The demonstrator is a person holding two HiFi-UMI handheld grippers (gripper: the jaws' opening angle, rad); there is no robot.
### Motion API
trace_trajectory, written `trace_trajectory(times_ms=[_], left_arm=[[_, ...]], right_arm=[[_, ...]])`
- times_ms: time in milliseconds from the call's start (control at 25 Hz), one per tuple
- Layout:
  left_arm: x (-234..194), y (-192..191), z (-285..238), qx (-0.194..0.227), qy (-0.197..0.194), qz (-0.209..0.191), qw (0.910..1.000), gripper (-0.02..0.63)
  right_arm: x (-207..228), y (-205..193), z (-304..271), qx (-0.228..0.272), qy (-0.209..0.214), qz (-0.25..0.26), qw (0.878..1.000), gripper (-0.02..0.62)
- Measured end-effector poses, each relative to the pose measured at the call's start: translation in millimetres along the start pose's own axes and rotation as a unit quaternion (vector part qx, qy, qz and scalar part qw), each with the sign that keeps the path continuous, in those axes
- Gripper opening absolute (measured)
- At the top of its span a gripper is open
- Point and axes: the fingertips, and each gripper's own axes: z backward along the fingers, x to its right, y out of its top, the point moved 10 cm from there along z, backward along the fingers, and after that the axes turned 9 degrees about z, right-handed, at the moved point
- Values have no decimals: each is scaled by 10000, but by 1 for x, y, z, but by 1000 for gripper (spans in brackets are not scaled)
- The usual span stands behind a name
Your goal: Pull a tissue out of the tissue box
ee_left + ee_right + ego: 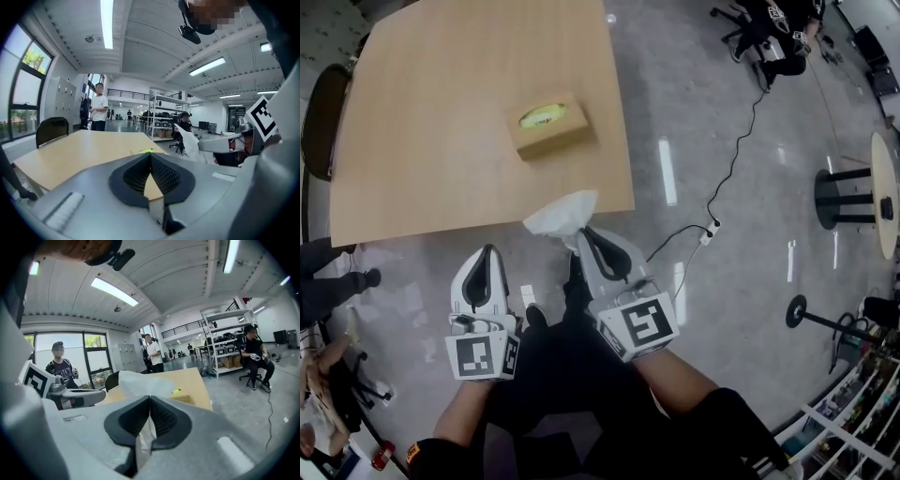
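The light wooden bench (431,141) stands on a grey, shiny floor (722,234). One brown tissue box (549,126) lies on it, near its right edge, with a yellow-green opening on top.

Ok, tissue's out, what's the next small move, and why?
Probably carry the crumpled white tissue over the light wooden table and open the right gripper: its jaws are shut on it, well clear of the brown cardboard tissue box.

Open industrial lab workspace, metal storage racks (220,341), chairs (52,130), glossy concrete floor (741,272)
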Motion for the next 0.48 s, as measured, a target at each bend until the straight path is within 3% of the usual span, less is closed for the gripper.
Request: trace_trajectory(times_ms=[480], left_arm=[[-50, -45, 165, 338, 331, 189, 9987, 18]], right_arm=[[-140, -32, 81, -194, -17, 180, 9996, -2]])
